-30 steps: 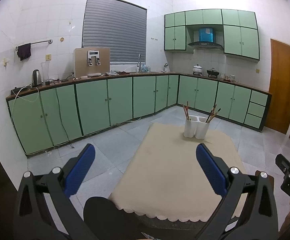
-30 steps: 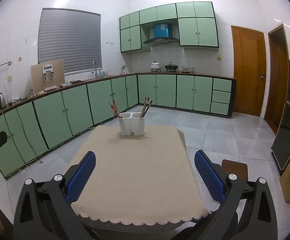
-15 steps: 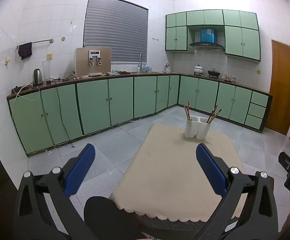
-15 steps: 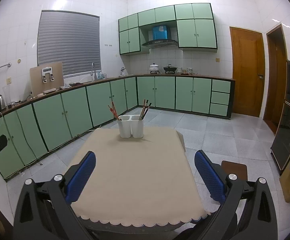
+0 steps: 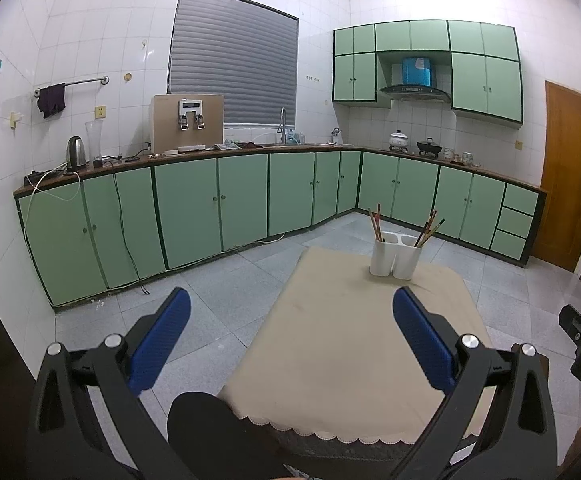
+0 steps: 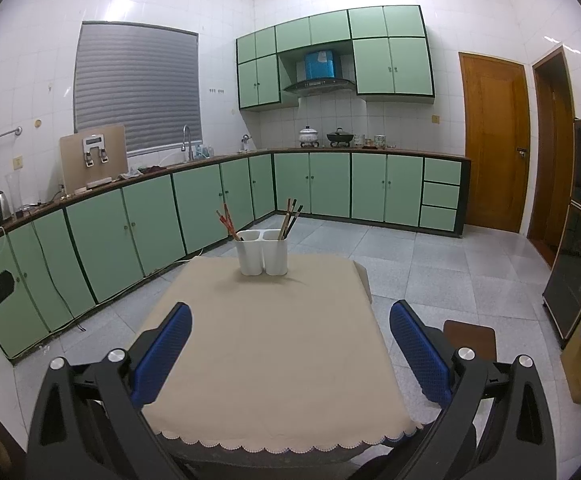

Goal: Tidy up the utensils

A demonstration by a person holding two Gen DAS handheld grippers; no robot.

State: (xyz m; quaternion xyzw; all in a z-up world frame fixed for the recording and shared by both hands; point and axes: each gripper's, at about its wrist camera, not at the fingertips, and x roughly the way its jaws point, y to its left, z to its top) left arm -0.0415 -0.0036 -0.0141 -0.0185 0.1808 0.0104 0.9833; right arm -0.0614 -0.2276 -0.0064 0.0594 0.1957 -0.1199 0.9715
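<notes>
While both cameras looked down the length of the bench (image 6: 274, 344), its beige scalloped cloth lay bare from the near edge to the far end, and that was where the action sat: a white twin-cup holder (image 6: 261, 252) stood upright at the far middle of the cloth, well apart from both tools. Chopsticks were standing in each cup, a reddish bunch (image 6: 226, 220) leaning left out of the left cup and a darker bunch (image 6: 290, 216) leaning right out of the right one. No loose utensil showed anywhere on the cloth. The left hand-held gripper (image 5: 290, 344) hung short of the near edge with its blue pads wide apart and nothing between them; the right hand-held gripper (image 6: 290, 352) did the same, fingers spread, empty. By my reading, this scene fitted either sticks sorted by colour into their cups, or two bunches waiting to be pulled and rearranged; the frames did not settle which. Any further handling would have called for a long reach forward and a narrow pinch on thin, crowded sticks.
</notes>
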